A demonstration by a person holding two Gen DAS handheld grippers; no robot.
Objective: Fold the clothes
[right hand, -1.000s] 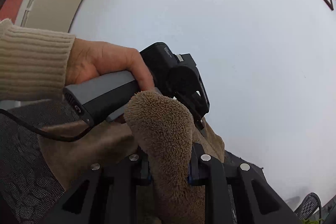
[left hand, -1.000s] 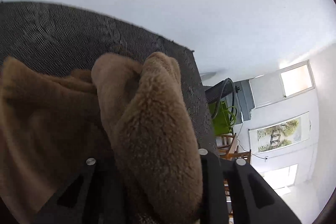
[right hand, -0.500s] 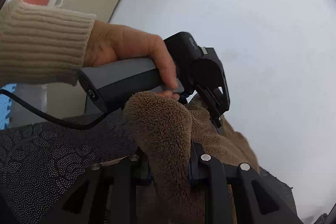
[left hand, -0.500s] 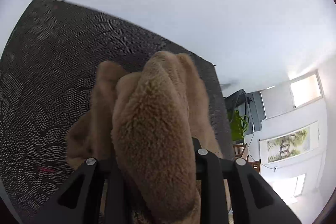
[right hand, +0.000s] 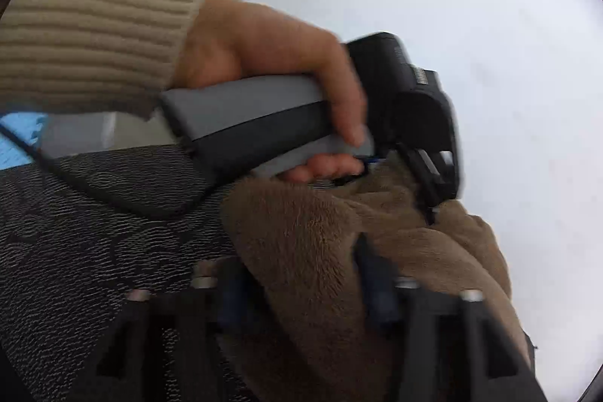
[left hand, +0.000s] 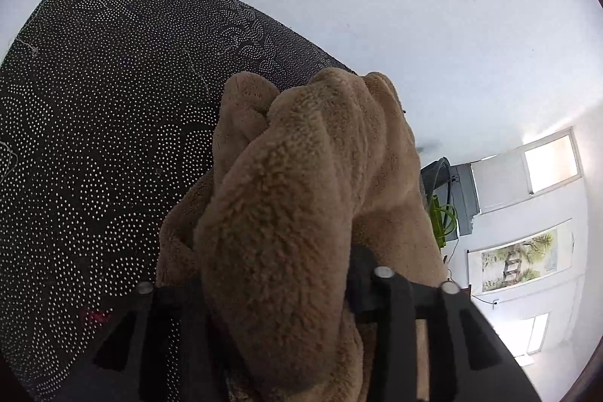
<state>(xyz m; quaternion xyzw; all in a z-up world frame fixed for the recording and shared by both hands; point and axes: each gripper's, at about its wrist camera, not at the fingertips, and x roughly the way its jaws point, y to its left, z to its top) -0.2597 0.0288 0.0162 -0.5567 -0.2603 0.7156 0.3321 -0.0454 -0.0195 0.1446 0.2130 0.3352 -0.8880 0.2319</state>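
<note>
The thick brown fleece garment (left hand: pixel 301 221) lies bunched on the dark dotted mat (left hand: pixel 94 108), near its far right edge. It looks soft, bulky and light, best pinched at a folded edge. Both the left gripper (left hand: pixel 271 292) and right gripper (right hand: pixel 301 274) are opening, fleece between their jaws.

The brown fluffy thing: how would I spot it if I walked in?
Find the dark dotted cloth covering the table. On it lies a bunched brown fleece garment, its folds between two black grippers. It is the only soft, furry thing there.
</note>
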